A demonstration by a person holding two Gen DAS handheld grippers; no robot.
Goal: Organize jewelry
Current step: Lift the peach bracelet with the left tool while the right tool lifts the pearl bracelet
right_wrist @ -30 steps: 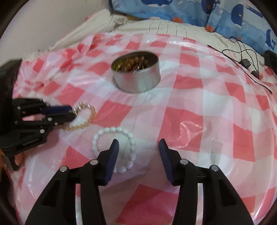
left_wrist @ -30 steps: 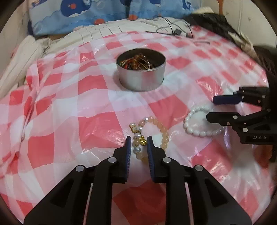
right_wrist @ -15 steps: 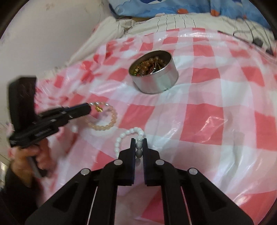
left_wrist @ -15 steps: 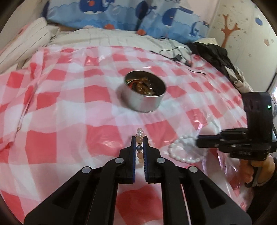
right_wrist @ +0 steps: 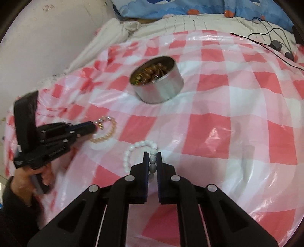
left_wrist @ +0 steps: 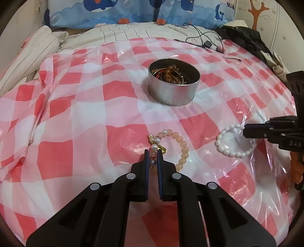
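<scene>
A round metal tin holding amber beads and bangles stands on the red-and-white checked cloth; it also shows in the right wrist view. My left gripper is shut on a peach-and-pearl bracelet with a gold charm, whose loop trails right on the cloth. My right gripper is shut on a white bead bracelet, whose loop curls left. In the left wrist view the right gripper pinches the white bracelet. In the right wrist view the left gripper holds the peach bracelet.
Striped bedding and blue whale-print pillows lie behind the cloth. A black cable with adapter and dark clothing sit at the back right. A wall is at the left.
Both grippers closed on their bracelets a second ago. Since half a second ago the views have shifted slightly; the peach bracelet's loop now lies spread on the cloth.
</scene>
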